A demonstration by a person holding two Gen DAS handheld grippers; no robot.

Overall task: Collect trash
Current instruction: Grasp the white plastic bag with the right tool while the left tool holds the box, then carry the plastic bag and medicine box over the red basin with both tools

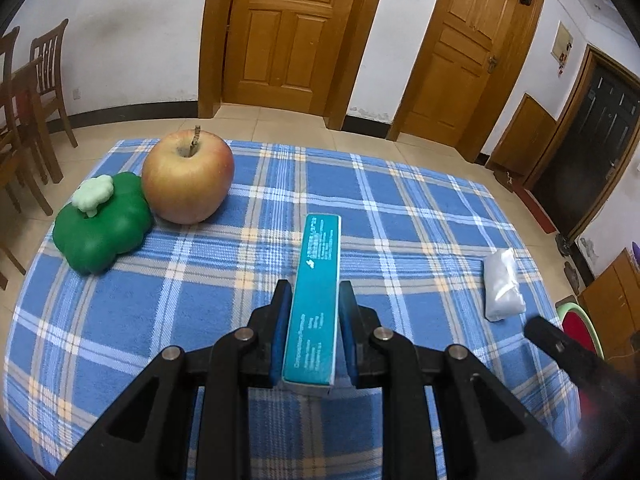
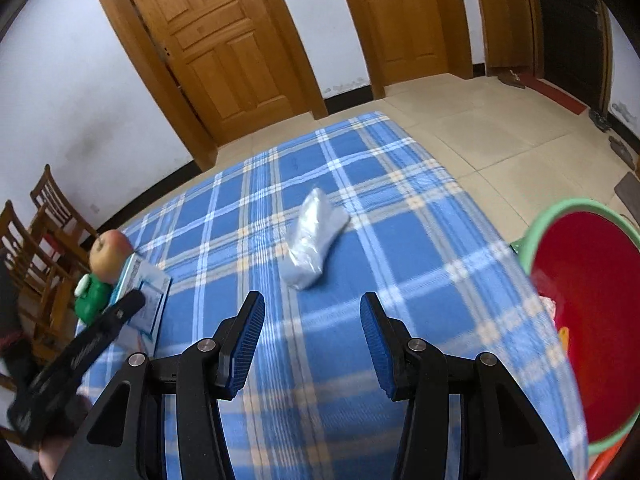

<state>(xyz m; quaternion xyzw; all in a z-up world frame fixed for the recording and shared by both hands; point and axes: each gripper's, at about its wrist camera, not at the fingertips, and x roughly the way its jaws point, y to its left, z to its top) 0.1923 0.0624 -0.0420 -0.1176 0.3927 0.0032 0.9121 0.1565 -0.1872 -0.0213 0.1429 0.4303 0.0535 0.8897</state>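
Observation:
My left gripper [image 1: 314, 294] is shut on a long teal carton box [image 1: 316, 296], its blue pads pressed on both long sides, above the blue plaid tablecloth [image 1: 400, 208]. The box also shows in the right wrist view [image 2: 146, 292], with the left gripper's black finger in front of it. A crumpled clear plastic bag [image 2: 314, 236] lies on the cloth just ahead of my right gripper [image 2: 312, 312], which is open and empty. The bag also shows at the right in the left wrist view [image 1: 502, 286]. A red bin with a green rim [image 2: 592, 320] stands beside the table's right edge.
An apple [image 1: 188, 176] and a green toy pepper [image 1: 102, 226] sit at the far left of the table. Wooden chairs [image 1: 28, 100] stand left of the table. Wooden doors [image 1: 280, 32] and tiled floor lie beyond the far edge.

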